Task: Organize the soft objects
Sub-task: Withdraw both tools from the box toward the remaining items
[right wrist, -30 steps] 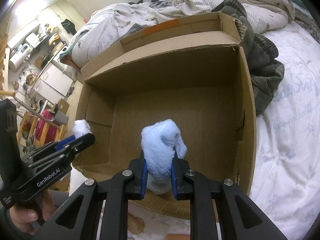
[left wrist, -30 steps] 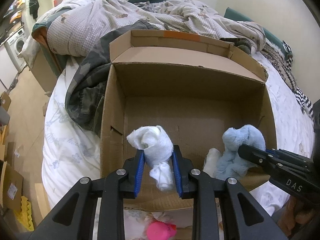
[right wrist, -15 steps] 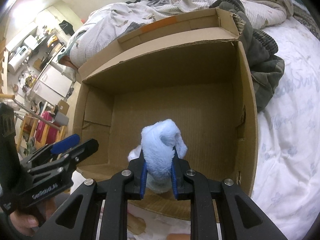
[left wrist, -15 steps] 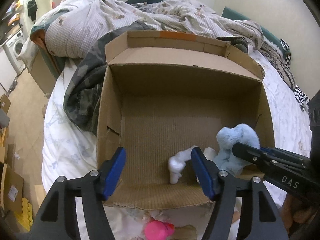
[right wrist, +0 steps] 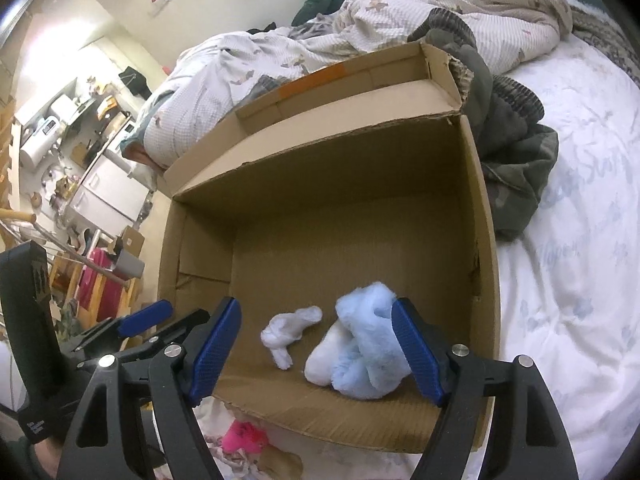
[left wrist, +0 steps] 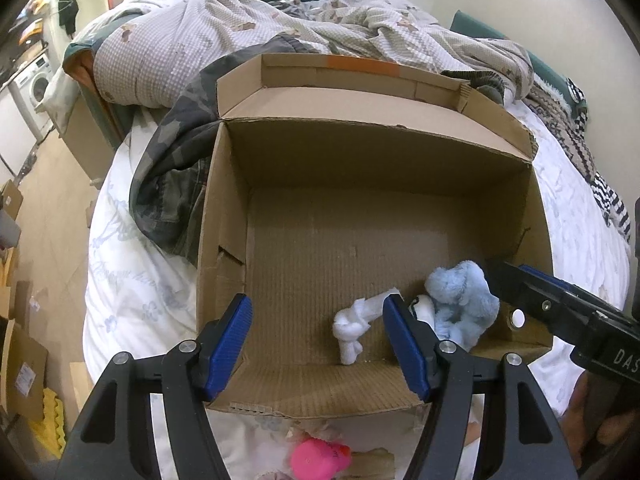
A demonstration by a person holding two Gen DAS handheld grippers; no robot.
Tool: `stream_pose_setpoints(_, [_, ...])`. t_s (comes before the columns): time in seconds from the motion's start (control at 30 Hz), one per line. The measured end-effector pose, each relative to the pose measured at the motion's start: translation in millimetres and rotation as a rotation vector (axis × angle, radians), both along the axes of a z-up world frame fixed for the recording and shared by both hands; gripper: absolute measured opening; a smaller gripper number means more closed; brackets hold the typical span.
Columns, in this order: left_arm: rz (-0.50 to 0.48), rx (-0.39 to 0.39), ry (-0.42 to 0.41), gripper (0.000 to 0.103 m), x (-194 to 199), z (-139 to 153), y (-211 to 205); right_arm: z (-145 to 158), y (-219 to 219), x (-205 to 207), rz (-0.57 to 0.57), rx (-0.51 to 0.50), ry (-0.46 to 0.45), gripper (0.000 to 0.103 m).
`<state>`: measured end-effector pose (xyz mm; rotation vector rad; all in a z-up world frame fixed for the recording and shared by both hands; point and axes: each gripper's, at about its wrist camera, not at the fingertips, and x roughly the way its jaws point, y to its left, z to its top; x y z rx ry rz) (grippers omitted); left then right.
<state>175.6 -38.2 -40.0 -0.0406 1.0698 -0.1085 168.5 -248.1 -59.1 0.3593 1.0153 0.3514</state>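
Observation:
An open cardboard box (left wrist: 224, 216) (right wrist: 484, 220) stands on the bed. On its floor near the front wall lie a knotted white cloth (left wrist: 352, 328) (right wrist: 284, 332) and, right beside it, a light blue plush toy (left wrist: 460, 300) (right wrist: 364, 344). My left gripper (left wrist: 316, 304) hangs open above the box's front edge, with the white cloth below and loose between its pads. My right gripper (right wrist: 316, 306) has its jaws opening. The blue plush rests on the box floor between them, brushing the right pad but not squeezed.
A pink toy (left wrist: 316, 458) (right wrist: 244, 438) lies on the sheet in front of the box. A camouflage garment (left wrist: 168, 184) (right wrist: 516, 160) and a rumpled duvet (left wrist: 200, 40) crowd the box's far and left sides. Cartons and furniture stand on the floor at left.
The left gripper opened and the white cloth fell to the box floor. Then the right gripper opened and the blue plush dropped beside it.

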Motion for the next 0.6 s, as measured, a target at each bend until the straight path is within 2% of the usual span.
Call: stream_pose_setpoints(0.6, [0.029,0.018,-0.018,0.065,-10,7,9,4,-5,-3,-0.03,-0.016,0.004,0.082])
